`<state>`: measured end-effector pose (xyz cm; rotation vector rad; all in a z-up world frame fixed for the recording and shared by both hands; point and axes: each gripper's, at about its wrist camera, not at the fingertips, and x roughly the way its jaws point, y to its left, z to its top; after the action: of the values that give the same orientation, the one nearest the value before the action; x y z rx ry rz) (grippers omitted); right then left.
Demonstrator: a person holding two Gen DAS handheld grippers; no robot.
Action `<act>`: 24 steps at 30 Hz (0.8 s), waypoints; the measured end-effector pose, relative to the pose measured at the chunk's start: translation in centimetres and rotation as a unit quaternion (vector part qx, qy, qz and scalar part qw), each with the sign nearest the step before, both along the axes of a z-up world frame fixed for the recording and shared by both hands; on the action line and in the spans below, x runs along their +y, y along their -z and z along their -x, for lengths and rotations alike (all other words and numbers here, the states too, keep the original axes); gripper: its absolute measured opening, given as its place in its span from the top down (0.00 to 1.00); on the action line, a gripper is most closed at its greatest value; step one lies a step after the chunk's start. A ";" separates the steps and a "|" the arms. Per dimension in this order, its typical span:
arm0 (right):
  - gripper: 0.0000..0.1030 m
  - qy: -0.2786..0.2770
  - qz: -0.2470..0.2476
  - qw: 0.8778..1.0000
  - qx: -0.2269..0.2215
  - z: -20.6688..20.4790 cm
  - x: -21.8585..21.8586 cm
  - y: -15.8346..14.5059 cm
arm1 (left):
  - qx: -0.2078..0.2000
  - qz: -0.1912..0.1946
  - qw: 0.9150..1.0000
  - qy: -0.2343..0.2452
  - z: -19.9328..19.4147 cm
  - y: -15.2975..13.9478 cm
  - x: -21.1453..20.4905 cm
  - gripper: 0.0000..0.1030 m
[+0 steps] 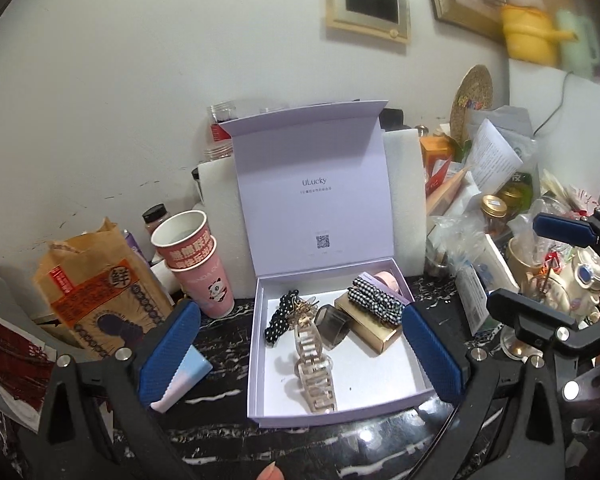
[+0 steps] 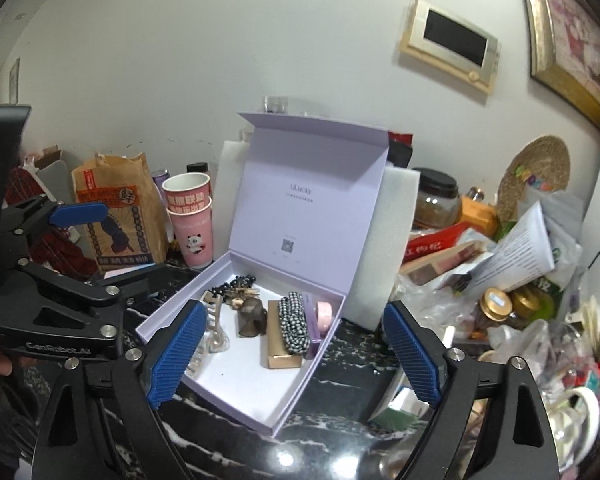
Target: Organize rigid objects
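A: Where are we?
B: I judge it nearly done; clips and the gold case [image 1: 374, 330] lie inside the lavender box [image 1: 260, 360]; my left gripper [image 1: 300, 354] and right gripper [image 2: 296, 354] are spread, empty; lid unclosed.

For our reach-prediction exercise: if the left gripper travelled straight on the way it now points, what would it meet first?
Probably the open lilac box, most likely the clear hair claw lying in it. The left gripper is open and empty, angled down at the box; depth is hard to judge.
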<state>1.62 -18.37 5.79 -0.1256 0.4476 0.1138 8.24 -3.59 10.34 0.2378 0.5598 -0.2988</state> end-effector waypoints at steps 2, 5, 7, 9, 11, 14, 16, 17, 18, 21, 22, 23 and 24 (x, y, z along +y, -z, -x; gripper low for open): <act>0.10 0.002 -0.001 1.000 -0.004 0.8 0.1 -0.1 | -0.002 0.004 1.000 -0.001 1.0 -0.3 0.3 0.00; 0.05 0.004 -0.005 1.000 -0.007 2.1 0.0 -0.1 | -0.008 0.005 1.000 -0.006 2.3 -0.3 0.6 0.00; 0.05 0.008 -0.001 1.000 -0.011 2.9 0.0 0.0 | -0.011 0.007 1.000 -0.008 3.2 -0.3 0.8 0.00; 0.05 0.012 0.003 1.000 -0.014 3.8 0.1 0.2 | -0.012 0.010 1.000 -0.009 3.9 -0.1 1.0 0.00; 0.05 0.016 0.002 1.000 -0.014 4.3 0.0 0.5 | -0.012 0.013 1.000 -0.011 4.6 0.1 1.2 0.00; 0.04 0.021 -0.007 1.000 -0.006 5.0 -0.2 1.3 | -0.008 0.019 1.000 -0.014 5.4 0.6 1.5 0.00; 0.04 0.020 -0.009 1.000 0.000 5.2 -0.2 1.8 | -0.002 0.023 1.000 -0.020 5.8 1.0 1.9 0.00; 0.04 0.021 -0.010 1.000 0.003 5.3 -0.3 2.1 | 0.003 0.023 0.999 -0.023 6.0 1.2 2.1 0.00; 0.04 0.023 -0.011 1.000 0.005 5.5 -0.3 2.4 | 0.006 0.024 0.999 -0.026 6.0 1.4 2.2 0.00; 0.04 0.026 -0.015 1.000 0.009 5.8 -0.4 3.1 | 0.010 0.025 0.999 -0.039 6.5 2.1 2.8 0.00; 0.04 0.028 -0.016 0.999 0.011 5.8 -0.4 3.3 | 0.010 0.025 0.999 -0.043 6.6 2.3 3.0 0.00; 0.04 0.031 -0.016 0.999 0.013 5.8 -0.4 3.5 | 0.012 0.026 0.999 -0.045 6.7 2.5 3.1 0.00; 0.04 0.032 -0.016 0.999 0.015 5.8 -0.4 3.8 | 0.014 0.028 0.998 -0.046 6.8 2.7 3.2 0.00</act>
<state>-4.21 -18.75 1.95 -0.0787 0.4800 0.0590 1.49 -0.41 7.69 0.1538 0.5869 -0.2283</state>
